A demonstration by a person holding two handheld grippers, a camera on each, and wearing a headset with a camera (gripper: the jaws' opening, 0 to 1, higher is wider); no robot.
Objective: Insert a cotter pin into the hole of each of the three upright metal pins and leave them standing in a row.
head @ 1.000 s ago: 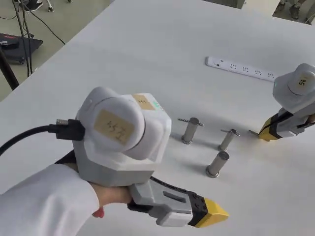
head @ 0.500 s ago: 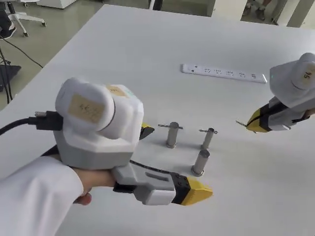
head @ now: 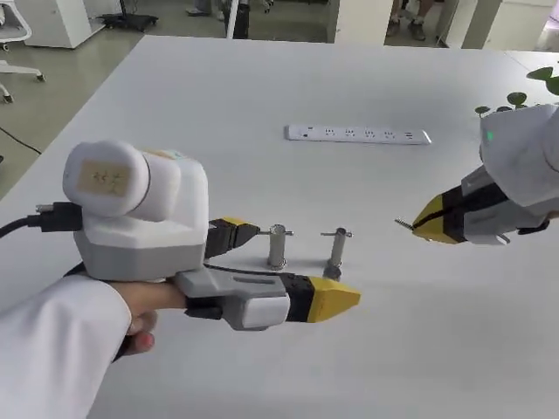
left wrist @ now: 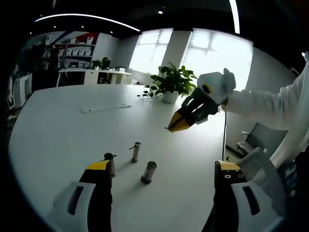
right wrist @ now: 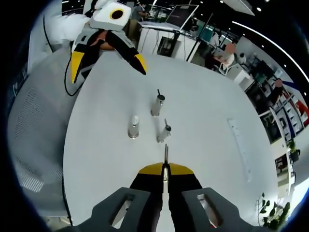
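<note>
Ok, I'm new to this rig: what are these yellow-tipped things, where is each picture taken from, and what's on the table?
They are handheld two-jaw grippers, one in each of a person's hands. One picture comes from a headset camera looking down; the two round ones from a camera on each gripper. The left gripper is open and empty. The right gripper pinches a cotter pin. On the white table stand three metal pins: two carry cotter pins, one is bare. A power strip lies behind.

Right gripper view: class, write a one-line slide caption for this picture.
Right gripper, shut on a cotter pin, faces three upright metal pins on a white table; open left gripper beyond.
</note>
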